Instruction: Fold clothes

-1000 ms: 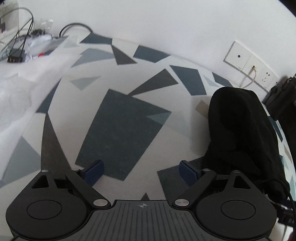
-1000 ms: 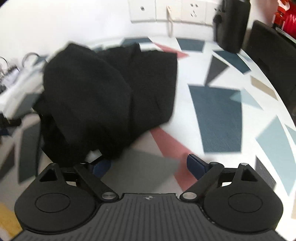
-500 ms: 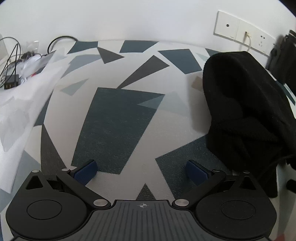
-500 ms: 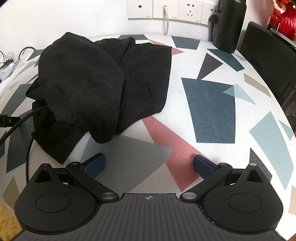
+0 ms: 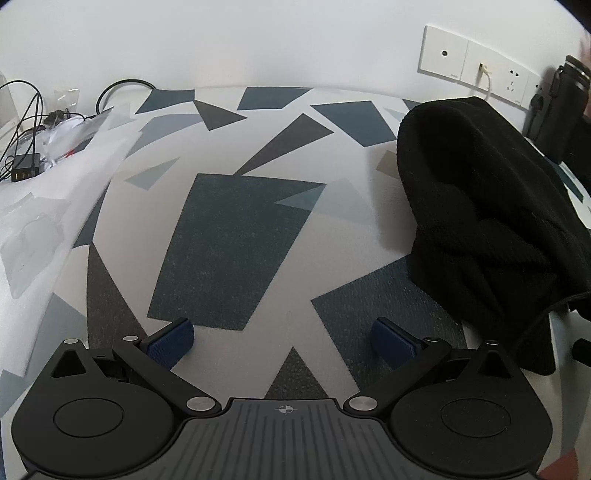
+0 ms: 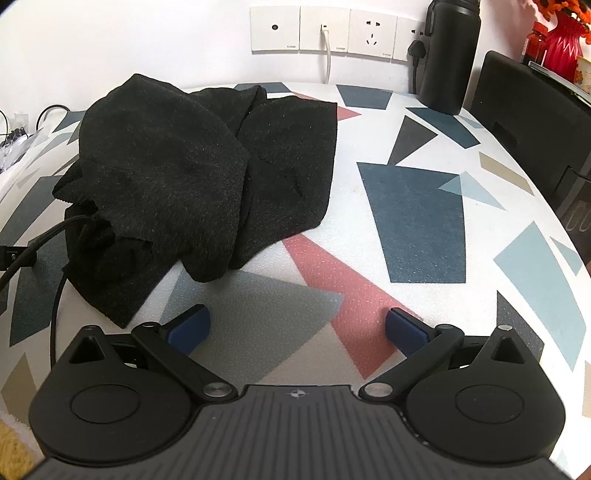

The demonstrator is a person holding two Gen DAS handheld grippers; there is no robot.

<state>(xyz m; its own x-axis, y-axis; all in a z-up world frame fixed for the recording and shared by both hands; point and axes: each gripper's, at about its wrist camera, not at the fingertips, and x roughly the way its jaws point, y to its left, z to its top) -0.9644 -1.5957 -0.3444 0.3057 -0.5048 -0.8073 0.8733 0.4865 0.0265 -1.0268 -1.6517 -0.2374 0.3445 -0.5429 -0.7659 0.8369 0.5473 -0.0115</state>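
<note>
A black knitted garment (image 6: pixel 192 184) lies crumpled in a heap on the table covered with a geometric patterned mat (image 6: pixel 417 221). In the left wrist view the garment (image 5: pixel 480 206) sits at the right. My left gripper (image 5: pixel 284 341) is open and empty, low over the mat, left of the heap. My right gripper (image 6: pixel 297 330) is open and empty, just in front of the heap's near right edge, its left fingertip (image 6: pixel 190 328) close to the cloth but apart from it.
A black bottle (image 6: pixel 452 55) and a dark box (image 6: pixel 535 125) stand at the back right. Wall sockets (image 6: pixel 332 29) with a white cable are behind the heap. Plastic sheets (image 5: pixel 55 177) and cables (image 5: pixel 26 162) lie at the left. A black cord (image 6: pixel 40 240) runs by the garment.
Both grippers have pulled back from the garment and steadied. The garment now lies still in a heap; one second ago it was blurred and moving at the right gripper.
</note>
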